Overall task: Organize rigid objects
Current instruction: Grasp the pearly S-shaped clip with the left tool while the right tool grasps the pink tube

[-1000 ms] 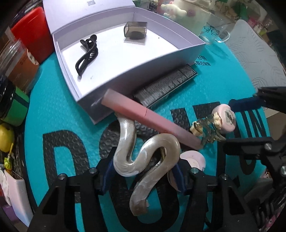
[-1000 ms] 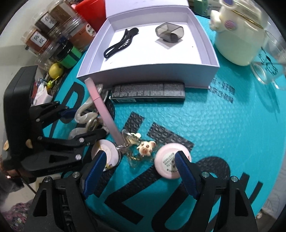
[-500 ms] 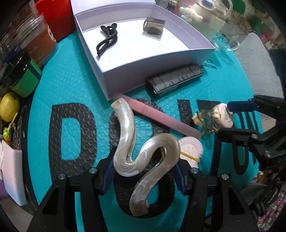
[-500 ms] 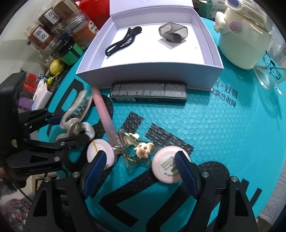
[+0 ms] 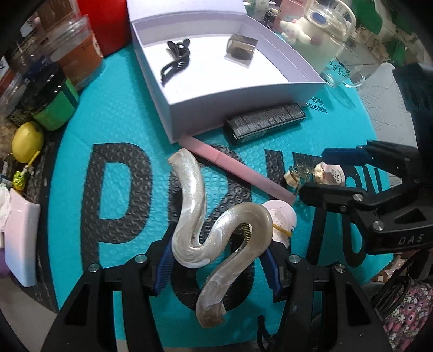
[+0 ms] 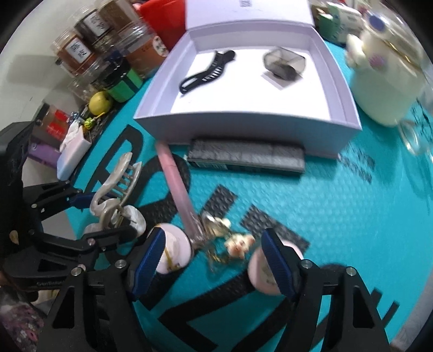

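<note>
A: Covering nearly the whole surface is a teal bubble-textured mat (image 5: 113, 113) with big black letters. Why is the white box (image 5: 173, 113) set at the far side?

B: I'd judge it is the collecting place. It stands open and already holds a black hair clip (image 5: 175, 61) and a small smoky case (image 5: 241, 48), lying well apart on its floor.

A: And the crowd behind it?

B: Jars (image 6: 78, 51) with brown contents and a red container (image 5: 104, 23) line the far left edge, and a cream character pot (image 6: 384, 78) stands to the right of the box. The room beyond is too cluttered to read.

A: What waits outside the box?

B: A long black carton (image 6: 246, 159) lies along the box's front wall, and a pink stick (image 5: 235, 169) runs slantwise from the box's corner. Nearer are two pale round tins (image 6: 173, 250) and a charm keychain (image 6: 230, 238).

A: Who has what?

B: The left gripper (image 5: 216, 261) is clamped about half-wide on the pearly S-shaped hair claw (image 5: 213, 230), held clear above the mat, presumably bound for the box. The right gripper (image 6: 213, 260) points steeply down with its jaws closing, the keychain between them but nothing pressed yet.
</note>
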`<state>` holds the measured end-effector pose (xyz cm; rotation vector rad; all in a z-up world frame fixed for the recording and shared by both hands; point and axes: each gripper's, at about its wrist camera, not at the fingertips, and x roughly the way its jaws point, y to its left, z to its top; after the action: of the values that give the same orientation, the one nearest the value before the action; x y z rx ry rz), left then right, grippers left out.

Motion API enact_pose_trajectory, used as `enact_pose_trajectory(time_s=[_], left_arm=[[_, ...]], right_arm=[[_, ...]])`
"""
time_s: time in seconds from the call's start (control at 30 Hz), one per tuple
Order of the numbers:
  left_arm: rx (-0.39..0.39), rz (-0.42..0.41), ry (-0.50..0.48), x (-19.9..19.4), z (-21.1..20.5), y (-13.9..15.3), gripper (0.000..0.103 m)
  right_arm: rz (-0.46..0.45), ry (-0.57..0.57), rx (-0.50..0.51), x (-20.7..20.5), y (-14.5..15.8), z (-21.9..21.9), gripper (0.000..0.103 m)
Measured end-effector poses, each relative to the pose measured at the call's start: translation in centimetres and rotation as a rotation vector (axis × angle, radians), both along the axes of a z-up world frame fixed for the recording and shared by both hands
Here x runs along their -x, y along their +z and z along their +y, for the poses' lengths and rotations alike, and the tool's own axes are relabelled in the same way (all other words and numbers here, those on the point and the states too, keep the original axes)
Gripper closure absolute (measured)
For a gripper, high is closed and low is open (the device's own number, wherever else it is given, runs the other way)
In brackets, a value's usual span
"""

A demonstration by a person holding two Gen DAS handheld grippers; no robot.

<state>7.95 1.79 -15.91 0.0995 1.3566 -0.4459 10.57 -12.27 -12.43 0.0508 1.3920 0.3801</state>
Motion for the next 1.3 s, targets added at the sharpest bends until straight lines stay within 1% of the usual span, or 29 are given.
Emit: enact_pose_trajectory(time_s=[0.13, 0.2, 0.3, 0.37, 0.43, 0.5, 0.53, 0.57, 0.6, 0.7, 0.73, 0.77, 0.83, 0.9, 1.07, 1.17, 1.3], left_arm=[[-0.006, 0.006, 0.038, -0.2, 1.0, 0.1, 0.047], [-0.017, 0.002, 0.049, -0.3, 1.5, 0.0, 0.047], [-0.014, 0.018, 0.087, -0.7, 2.4, -0.3, 0.047], [-0.009, 0.026, 0.110, -0.9, 2.8, -0.5, 0.047], [-0.006, 0.029, 0.131, -1.1, 3.4, -0.7, 0.047], [0.000, 0.034, 0.145, -1.3, 3.6, -0.9, 0.047], [0.005, 0.038, 0.151, -1.4, 3.8, -0.9, 0.047], [0.006, 0.038, 0.155, -1.3, 3.7, -1.0, 0.047], [0.004, 0.039, 0.159, -1.3, 3.7, -1.1, 0.047], [0.003, 0.044, 0.165, -1.2, 3.8, -1.3, 0.047], [0.003, 0.046, 0.167, -1.3, 3.7, -1.4, 0.047], [0.005, 0.047, 0.168, -1.2, 3.7, -1.4, 0.047], [0.005, 0.043, 0.165, -1.2, 3.5, -1.2, 0.047], [0.003, 0.037, 0.161, -1.1, 3.3, -1.0, 0.047], [0.002, 0.015, 0.149, -0.8, 2.9, -0.1, 0.047], [0.006, 0.003, 0.149, -0.5, 2.8, 0.5, 0.047], [0.013, -0.021, 0.147, -0.2, 2.6, 1.5, 0.047]], right_arm=[[-0.009, 0.051, -0.002, -0.8, -0.4, 1.3, 0.032], [-0.006, 0.081, -0.004, -1.2, -0.8, 2.1, 0.034], [0.018, 0.104, 0.001, -1.8, -1.9, 3.2, 0.036], [0.042, 0.116, -0.005, -2.2, -2.8, 4.0, 0.041], [0.058, 0.143, 0.022, -2.5, -3.6, 4.9, 0.042], [0.030, 0.176, 0.050, -2.5, -3.5, 5.8, 0.043], [0.031, 0.202, 0.046, -2.5, -3.5, 6.3, 0.046], [0.031, 0.218, 0.047, -2.5, -3.6, 6.7, 0.052], [0.019, 0.234, 0.072, -2.4, -3.8, 7.2, 0.054], [-0.029, 0.283, 0.150, -2.0, -3.9, 8.1, 0.068], [-0.045, 0.280, 0.176, -2.0, -4.0, 8.2, 0.079], [-0.053, 0.267, 0.184, -2.1, -4.0, 8.1, 0.087], [-0.051, 0.240, 0.170, -2.1, -4.0, 7.8, 0.087], [-0.055, 0.240, 0.162, -1.9, -4.0, 7.9, 0.088], [-0.032, 0.206, 0.098, -1.7, -3.6, 7.3, 0.089], [-0.031, 0.173, 0.065, -1.6, -3.0, 6.8, 0.089], [-0.018, 0.142, -0.005, -1.1, -1.8, 5.7, 0.089]])
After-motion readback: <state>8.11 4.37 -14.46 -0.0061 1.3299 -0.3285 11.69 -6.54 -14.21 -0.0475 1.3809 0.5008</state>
